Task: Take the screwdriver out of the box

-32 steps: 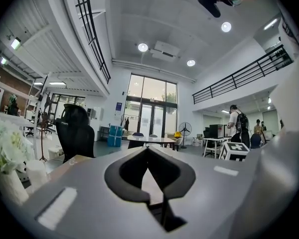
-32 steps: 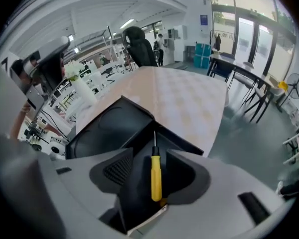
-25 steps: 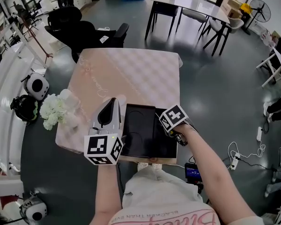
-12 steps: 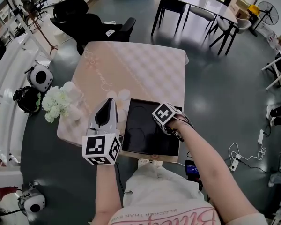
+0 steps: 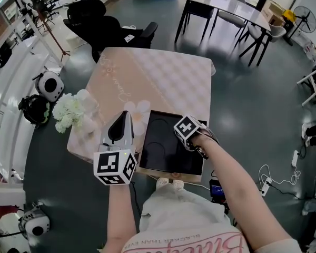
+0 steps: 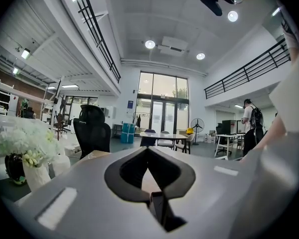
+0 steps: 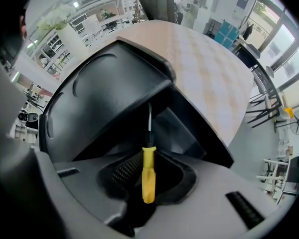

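Pink counter with a black box at its near edge: the right gripper, jaws just closed in, pinches the screwdriver by its yellow handle inside the box, the left gripper idle left of it, jaws together; grasping step, next likely a straight lift clear.

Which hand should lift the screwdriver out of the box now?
Right. The right gripper is down in the box, its jaws just closing on the screwdriver. The left gripper is empty, beside the box.
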Motion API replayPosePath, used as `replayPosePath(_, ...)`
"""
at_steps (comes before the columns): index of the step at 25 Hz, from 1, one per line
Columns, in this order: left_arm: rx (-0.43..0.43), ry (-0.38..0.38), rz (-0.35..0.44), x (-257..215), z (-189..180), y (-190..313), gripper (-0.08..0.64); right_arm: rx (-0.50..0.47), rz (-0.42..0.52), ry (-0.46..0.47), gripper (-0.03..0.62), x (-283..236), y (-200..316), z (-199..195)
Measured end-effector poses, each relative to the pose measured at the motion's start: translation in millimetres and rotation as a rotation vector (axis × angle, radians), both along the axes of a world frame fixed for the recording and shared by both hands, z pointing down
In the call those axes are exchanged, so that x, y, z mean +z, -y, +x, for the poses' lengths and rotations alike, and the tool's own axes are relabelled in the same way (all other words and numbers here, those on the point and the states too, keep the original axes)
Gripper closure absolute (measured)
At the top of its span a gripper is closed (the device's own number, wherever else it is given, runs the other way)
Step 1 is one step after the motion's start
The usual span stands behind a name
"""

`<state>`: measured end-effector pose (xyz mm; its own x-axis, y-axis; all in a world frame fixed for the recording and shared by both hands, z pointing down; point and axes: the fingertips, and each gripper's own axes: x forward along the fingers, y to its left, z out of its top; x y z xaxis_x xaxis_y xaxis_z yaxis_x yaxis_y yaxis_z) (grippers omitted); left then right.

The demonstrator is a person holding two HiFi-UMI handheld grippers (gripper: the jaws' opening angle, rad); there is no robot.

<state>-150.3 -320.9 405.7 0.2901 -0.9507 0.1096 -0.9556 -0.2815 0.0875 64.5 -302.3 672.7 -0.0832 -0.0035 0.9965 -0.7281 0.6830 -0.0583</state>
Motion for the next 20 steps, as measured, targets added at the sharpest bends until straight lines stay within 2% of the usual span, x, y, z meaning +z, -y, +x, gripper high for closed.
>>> replayPosePath(4, 0.007, 0.005, 0.013, -5, 4, -4, 0.552, 0.052, -0.01, 0.045, 0.515, -5, 0, 2)
replayPosePath(9, 0.023, 0.011, 0.022, -11, 15, -9, 0.552, 0.213, -0.054, 0.118, 0.515, -17, -2, 13)
replayPosePath(13, 0.03, 0.018, 0.037, -17, 20, -12, 0.552, 0.328, -0.081, 0.227, 0.515, -28, -3, 14)
replayPosePath(20, 0.041, 0.026, 0.066, -31, 26, -15, 0.552, 0.327, -0.017, 0.334, 0.515, -56, -4, 9)
